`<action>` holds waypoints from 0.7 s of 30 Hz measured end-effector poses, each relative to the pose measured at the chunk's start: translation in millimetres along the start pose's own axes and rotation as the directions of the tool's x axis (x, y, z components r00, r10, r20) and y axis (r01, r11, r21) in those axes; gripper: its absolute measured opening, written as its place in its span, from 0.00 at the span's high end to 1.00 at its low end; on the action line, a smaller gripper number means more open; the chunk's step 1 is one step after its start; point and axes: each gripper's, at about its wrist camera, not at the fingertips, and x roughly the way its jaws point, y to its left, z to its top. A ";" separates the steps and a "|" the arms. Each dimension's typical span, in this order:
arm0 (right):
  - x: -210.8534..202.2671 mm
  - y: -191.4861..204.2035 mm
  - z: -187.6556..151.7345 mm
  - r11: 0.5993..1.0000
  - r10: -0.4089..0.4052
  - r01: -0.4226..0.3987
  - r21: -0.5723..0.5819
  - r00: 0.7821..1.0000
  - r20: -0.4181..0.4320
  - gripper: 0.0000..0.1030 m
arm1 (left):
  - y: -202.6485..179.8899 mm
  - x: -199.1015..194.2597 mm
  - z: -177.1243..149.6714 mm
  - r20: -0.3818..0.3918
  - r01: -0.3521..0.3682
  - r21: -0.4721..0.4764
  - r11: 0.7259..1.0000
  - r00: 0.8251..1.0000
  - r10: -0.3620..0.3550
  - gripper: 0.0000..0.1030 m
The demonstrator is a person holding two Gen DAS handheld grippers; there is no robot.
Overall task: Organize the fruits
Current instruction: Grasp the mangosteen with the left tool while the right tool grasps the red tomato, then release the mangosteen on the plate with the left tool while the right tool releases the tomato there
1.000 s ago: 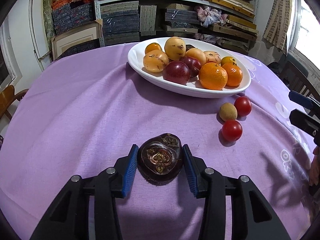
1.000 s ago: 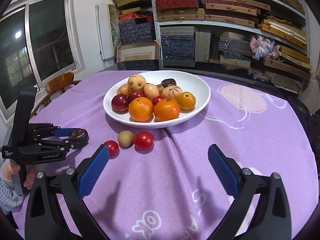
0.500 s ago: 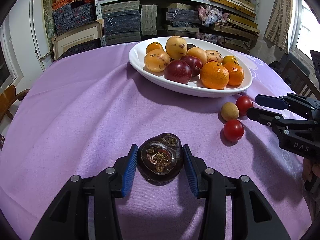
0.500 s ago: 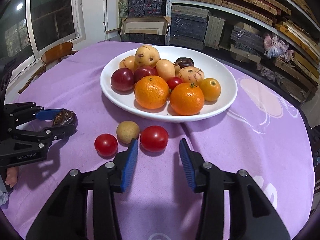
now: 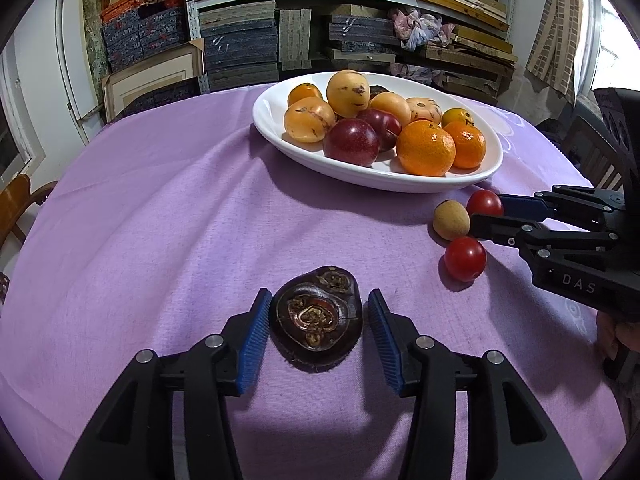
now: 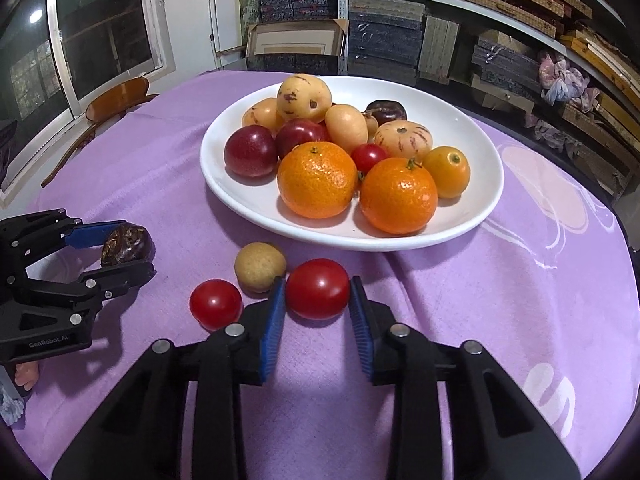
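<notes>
Right gripper (image 6: pixel 317 304): jaws have just been closing around a red cherry tomato (image 6: pixel 318 289) that rests on the cloth; the blue pads stand at its two sides, the left one apparently touching, a thin gap showing at the right, so a firm grip cannot be confirmed. Left gripper (image 5: pixel 316 320): jaws have just been opening; a dark brown dried fruit half (image 5: pixel 316 318) lies on the cloth between the pads, with a narrow gap visible on each side; it is not clamped.

Surface: a round table under a lilac tablecloth (image 6: pixel 500 288), lightly creased, with pale printed shapes toward the right edge. Just beside the gripped-at tomato lie a tan longan-like fruit (image 6: pixel 260 266) and a second cherry tomato (image 6: pixel 216 304); all three are close together, just in front of the dish.

Farther back: a white oval dish (image 6: pixel 472 148) stands on the cloth; it holds two mandarins, a kumquat-like fruit, dark red plums, yellow speckled fruits, one cherry tomato and one dark fruit at the rear.

Room: behind the table, metal shelving (image 5: pixel 360 4) carries stacked flat boxes and woven-covered cases; a bundle of cloth sits on one shelf; a framed panel leans below; a wooden chair (image 6: pixel 116 100) stands at the window side; dark window panes at the left of the right wrist view.
</notes>
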 end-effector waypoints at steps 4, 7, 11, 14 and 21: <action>-1.1 -2.9 -1.1 1.000 0.011 -0.012 0.016 1.000 0.004 0.69 | 3.9 -0.3 0.7 0.005 0.017 -0.018 1.000 1.000 -0.016 0.53; -5.3 -5.6 -4.8 0.999 0.023 -0.023 0.024 1.000 0.008 0.69 | 7.2 -1.1 0.7 0.010 0.026 -0.034 0.999 1.000 -0.026 0.57; -12.3 -7.4 -11.4 0.999 0.031 -0.031 0.025 0.999 0.014 0.69 | 6.0 -2.9 0.1 0.016 0.036 -0.020 0.999 0.999 -0.036 0.57; -15.9 -9.7 -13.0 0.999 0.032 -0.032 0.030 0.999 0.020 0.69 | 8.2 -7.4 -0.2 0.040 0.032 -0.030 0.999 0.999 -0.030 0.57; -56.0 -19.9 -11.1 0.997 0.016 -0.028 0.078 0.989 0.146 0.70 | 0.9 -22.4 20.9 0.111 0.034 -0.004 0.999 0.993 -0.034 0.57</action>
